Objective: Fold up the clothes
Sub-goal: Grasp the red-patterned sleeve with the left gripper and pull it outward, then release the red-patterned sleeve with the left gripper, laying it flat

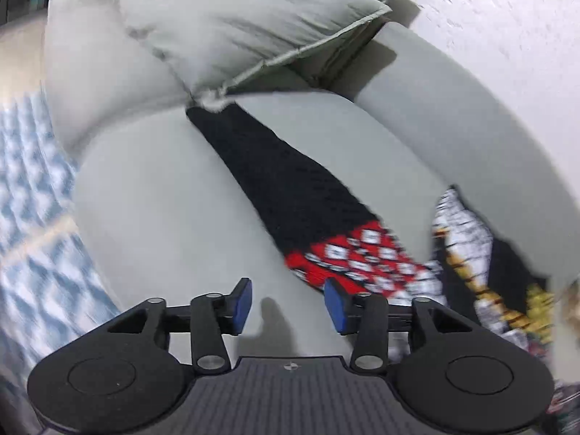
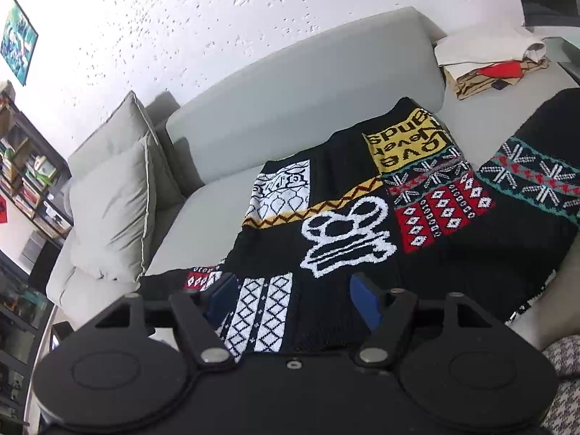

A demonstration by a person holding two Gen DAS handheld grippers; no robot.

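A patterned black knit sweater (image 2: 326, 224) was seen spread flat on the seat of a grey sofa (image 2: 290, 101), its body lying near the right gripper (image 2: 291, 301). One sleeve (image 1: 290, 185) was stretched out straight to the far left, its end reaching a grey cushion (image 1: 235, 25). The other sleeve was laid off to the right.

The left gripper (image 1: 288, 301) was held with jaws apart, nothing between them, just beside the red-and-white diamond band at the root of the sleeve. The right gripper's jaws were also parted, straddling the near edge of the body; whether cloth was touched could not be told.

The step was judged to be the laying-out or the taking of a sleeve for folding inward. A grip on the outstretched sleeve would probably be called for, then a carry across the body.

The knit looked thick and heavy, panelled in white, yellow, red and teal motifs. A small pile of other clothes (image 2: 489, 61) was noted at the far right.
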